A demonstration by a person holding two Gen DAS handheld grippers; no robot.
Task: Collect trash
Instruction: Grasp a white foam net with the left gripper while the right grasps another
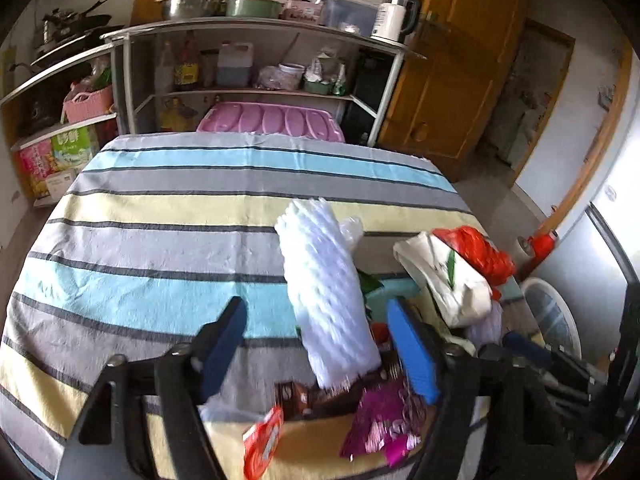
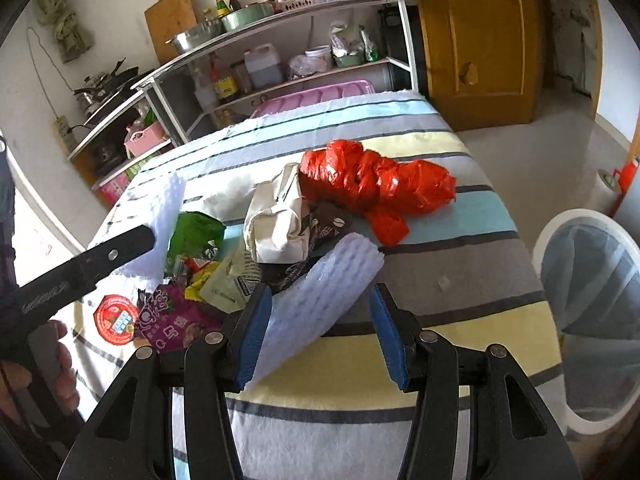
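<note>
On the striped tablecloth (image 1: 160,208), left gripper (image 1: 320,344) and right gripper (image 2: 320,332) both gape around foam sleeves

The striped cloth-covered table (image 2: 460,248) carries a heap of litter toward its near edge. At the far side of the heap lies the crumpled red plastic bag (image 2: 376,188), touching the white cloth bag (image 2: 276,224) on its left. A white foam net sleeve (image 2: 320,300) lies in front of the cloth bag. Left of it sit the purple snack wrapper (image 2: 172,320) and the round red-labelled packet (image 2: 114,314). A green wrapper (image 2: 194,234) lies behind these. The white round bin with a liner (image 2: 592,304) stands on the floor right of the table. The metal shelving rack (image 1: 256,68) stands behind the table.
</note>
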